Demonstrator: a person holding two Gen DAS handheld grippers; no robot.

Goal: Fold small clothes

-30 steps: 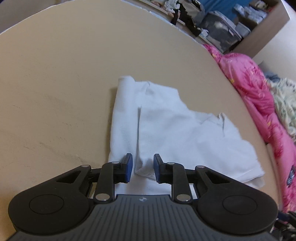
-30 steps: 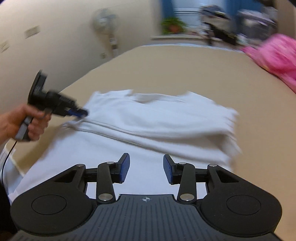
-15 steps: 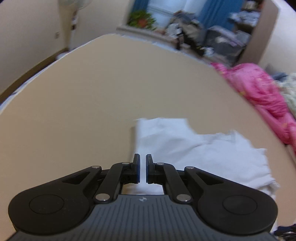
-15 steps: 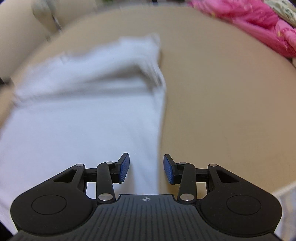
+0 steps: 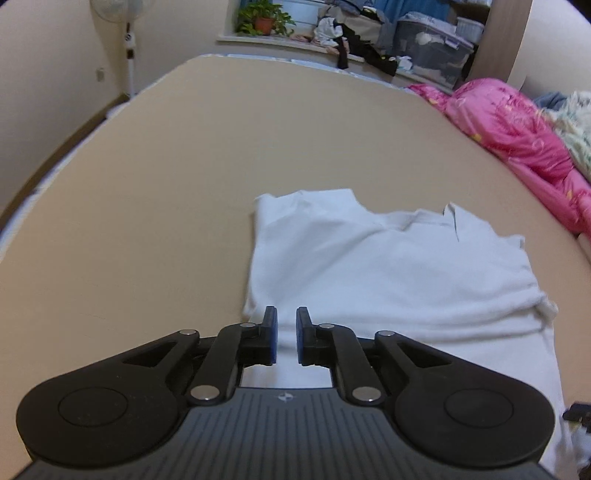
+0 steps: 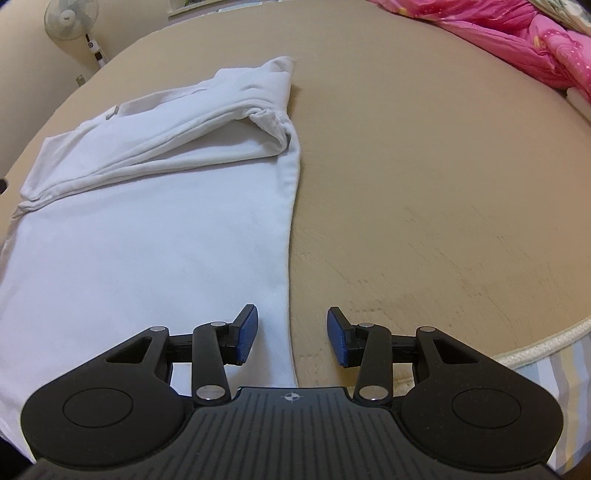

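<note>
A white T-shirt (image 5: 388, 273) lies flat on the tan mattress (image 5: 147, 221), its sleeves folded inward across the body. My left gripper (image 5: 285, 336) hovers over the shirt's near left edge, jaws a narrow gap apart and holding nothing. In the right wrist view the shirt (image 6: 155, 206) fills the left half, with the folded sleeves bunched at the far end. My right gripper (image 6: 291, 336) is open and empty, straddling the shirt's right side edge near the hem.
A pink quilt (image 5: 517, 140) lies along the right side of the mattress and also shows in the right wrist view (image 6: 517, 40). A cluttered sill with a potted plant (image 5: 264, 18) and storage boxes (image 5: 432, 51) runs at the far end. A standing fan (image 6: 72, 18) is at left. The mattress edge (image 6: 535, 343) is close at right.
My left gripper closed to a narrow gap, then opened slightly, and pulled back toward the shirt's near edge. My right gripper swung from the shirt's middle to its right side edge, staying open.
</note>
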